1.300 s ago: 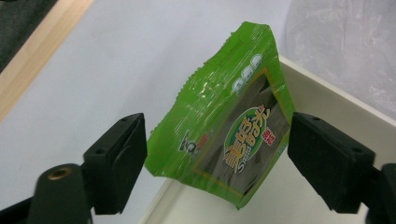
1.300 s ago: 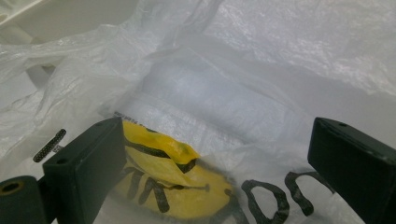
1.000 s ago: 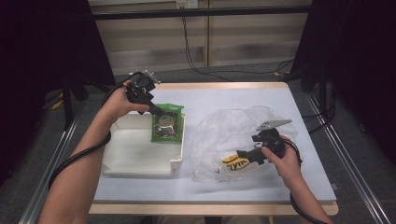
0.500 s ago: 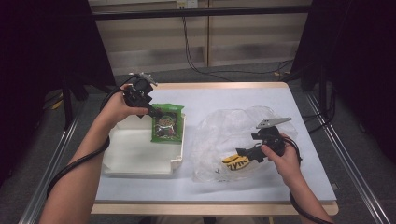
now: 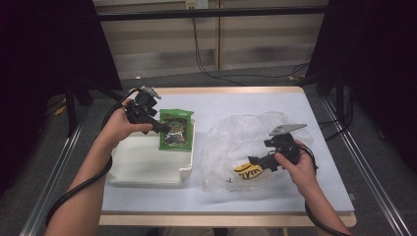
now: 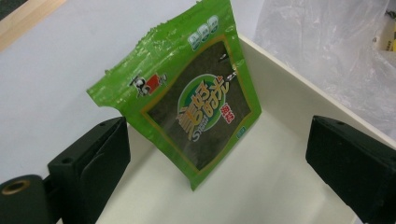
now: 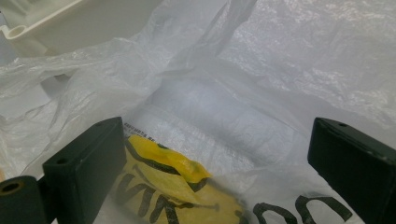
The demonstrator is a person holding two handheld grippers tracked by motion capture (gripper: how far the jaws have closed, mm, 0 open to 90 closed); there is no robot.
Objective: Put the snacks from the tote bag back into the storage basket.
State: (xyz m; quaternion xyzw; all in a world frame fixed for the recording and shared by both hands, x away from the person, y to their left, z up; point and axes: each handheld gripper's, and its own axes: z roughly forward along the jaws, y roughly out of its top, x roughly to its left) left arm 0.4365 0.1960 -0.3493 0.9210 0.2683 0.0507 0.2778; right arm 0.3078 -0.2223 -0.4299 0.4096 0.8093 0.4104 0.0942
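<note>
One packet out of bag so far, by look of it. Left claw [image 5: 158, 126] just beside green snack packet [image 5: 175, 130], jaws spread wide, gripping nothing; packet leans on far wall of white tray [image 5: 147, 164], bottom edge inside tray. Rest of tray bare. Clear plastic bag [image 5: 236, 142] lies on bench [image 5: 246, 101] right of tray. Right claw [image 5: 254, 162] at bag, jaws wide apart, nothing held; yellow packet [image 5: 248, 172] inside bag, between jaws. Judgement: yellow packet likely left to move.

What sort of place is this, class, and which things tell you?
Probably a lab recording bench, not a home: a bare table on a metal frame, loose cables behind it, and a handheld left gripper and right gripper.
</note>
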